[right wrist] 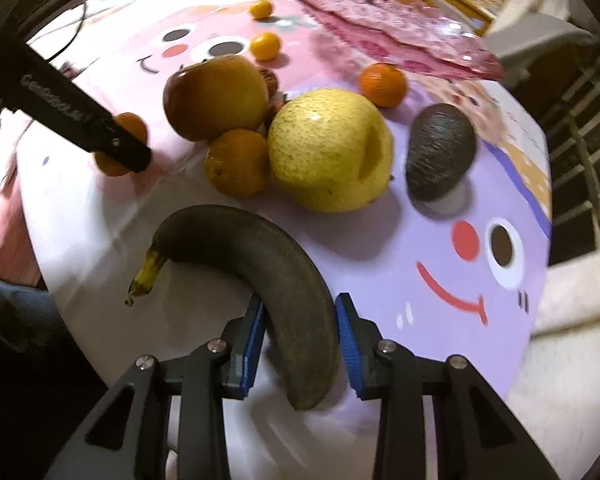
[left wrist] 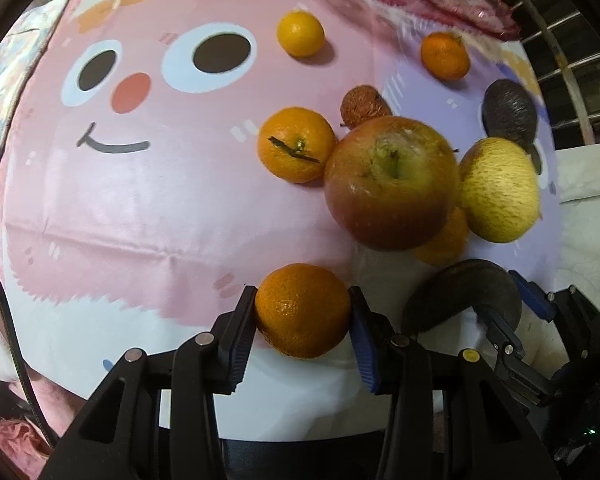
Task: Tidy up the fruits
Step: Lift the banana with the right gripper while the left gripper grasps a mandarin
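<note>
In the left wrist view my left gripper [left wrist: 303,293] is shut on a tangerine [left wrist: 302,320] that rests on the cartoon tablecloth; both blue pads touch its sides. My right gripper [right wrist: 300,300] is shut on a blackened banana [right wrist: 260,256], gripping it near its blunt end, with the yellow stem pointing left. Just beyond lie a red-yellow apple [left wrist: 392,182], a yellow pear [right wrist: 328,152], a dark avocado [right wrist: 438,152] and more tangerines [left wrist: 296,150]. From the right wrist view, the left gripper's black finger [right wrist: 100,132] hides part of its tangerine.
Two small yellow-orange citrus [left wrist: 300,34] and a brownish lychee-like fruit [left wrist: 360,106] lie farther back. A pink patterned tray [right wrist: 380,20] sits at the far edge of the round table [right wrist: 532,208]. Metal railing [left wrist: 560,40] stands to the right. A dark cable [left wrist: 16,356] hangs at the left.
</note>
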Available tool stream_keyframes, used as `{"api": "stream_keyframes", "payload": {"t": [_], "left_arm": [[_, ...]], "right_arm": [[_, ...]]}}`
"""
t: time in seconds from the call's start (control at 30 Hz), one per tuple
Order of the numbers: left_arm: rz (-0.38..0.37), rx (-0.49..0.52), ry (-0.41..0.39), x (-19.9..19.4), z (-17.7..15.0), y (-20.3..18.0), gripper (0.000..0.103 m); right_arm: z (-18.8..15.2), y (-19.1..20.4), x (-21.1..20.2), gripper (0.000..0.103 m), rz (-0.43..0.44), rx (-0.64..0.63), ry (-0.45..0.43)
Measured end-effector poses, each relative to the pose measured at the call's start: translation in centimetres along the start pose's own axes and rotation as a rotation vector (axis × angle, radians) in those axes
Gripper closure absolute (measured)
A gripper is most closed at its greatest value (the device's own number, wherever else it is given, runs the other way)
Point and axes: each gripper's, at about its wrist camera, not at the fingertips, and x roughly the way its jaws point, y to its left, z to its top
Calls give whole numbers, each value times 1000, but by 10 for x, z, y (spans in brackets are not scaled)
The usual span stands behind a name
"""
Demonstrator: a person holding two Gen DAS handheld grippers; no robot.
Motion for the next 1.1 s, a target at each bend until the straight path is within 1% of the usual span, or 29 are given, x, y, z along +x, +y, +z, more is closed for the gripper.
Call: {"api": "stream_keyframes", "payload": {"t": [0.13,0.4,0.43,0.5,0.67,0.77,0.9,1.0,1.1], "left_arm": [[1,7,-52,-23,-17,3,61],[-2,17,-145,-78,-32,12,61],[-4,20,-157,-91,-36,12,61],[-7,25,-184,-106,-42,14,61],[-2,22,-247,-137,-48,21,61],[-8,10,-269,-150,-41,24,61],[1,17,-308,-170,-25,27,61],[5,34,-332,-184,-4,28,61],[7,53,-353,-199,23,27,61]], "right_arm": [[-8,6,-12,70,-60,34,-30],[-14,22,-51,71,-181,5,-135],[-12,23,-54,71,-185,4,-143],[-9,28,-67,71,-194,6,-165],[4,32,-95,71,-182,37,-218],[15,30,-106,71,-178,70,-249],[34,18,-115,71,-152,145,-279],[53,4,-118,71,-135,200,-315],[69,-9,-118,71,-123,247,-327]]}}
